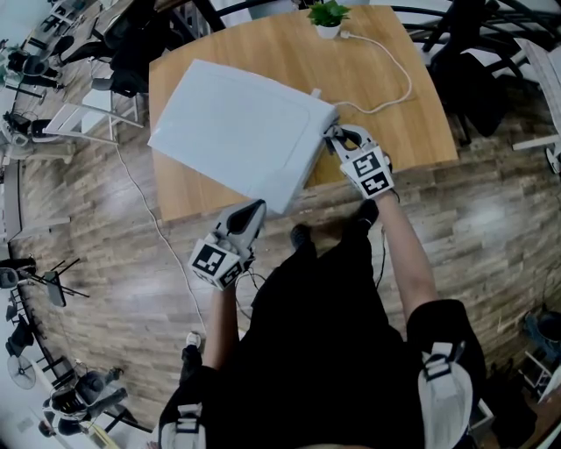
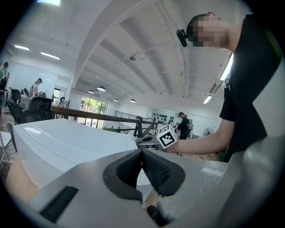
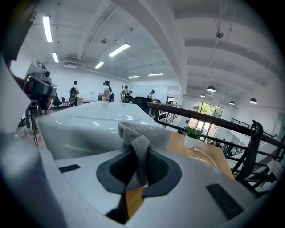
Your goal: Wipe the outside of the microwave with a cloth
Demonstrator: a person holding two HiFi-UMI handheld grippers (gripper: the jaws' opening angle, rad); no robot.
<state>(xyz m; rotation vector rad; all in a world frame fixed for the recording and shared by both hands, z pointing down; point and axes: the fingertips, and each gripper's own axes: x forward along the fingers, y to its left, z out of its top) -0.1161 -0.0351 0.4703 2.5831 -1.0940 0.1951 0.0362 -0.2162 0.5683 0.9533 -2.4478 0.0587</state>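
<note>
The white microwave (image 1: 237,131) sits askew on the wooden table (image 1: 412,131). My right gripper (image 1: 338,138) is at the microwave's right side, close to its rear corner, shut on a grey cloth (image 3: 139,141). The cloth bunches out of the jaws against the white casing (image 3: 84,122). Below the microwave's near corner, at the table's front edge, my left gripper (image 1: 256,209) is shut with nothing in it. In the left gripper view its pads (image 2: 156,167) meet, the microwave (image 2: 62,144) fills the left side, and the right gripper's marker cube (image 2: 165,136) shows beyond.
A small potted plant (image 1: 328,16) stands at the table's far edge, and a white cable (image 1: 399,83) loops from it toward the microwave. A thin cord (image 1: 145,206) trails over the wooden floor at the left. Office chairs (image 1: 478,61) crowd the right; desks and people are far off.
</note>
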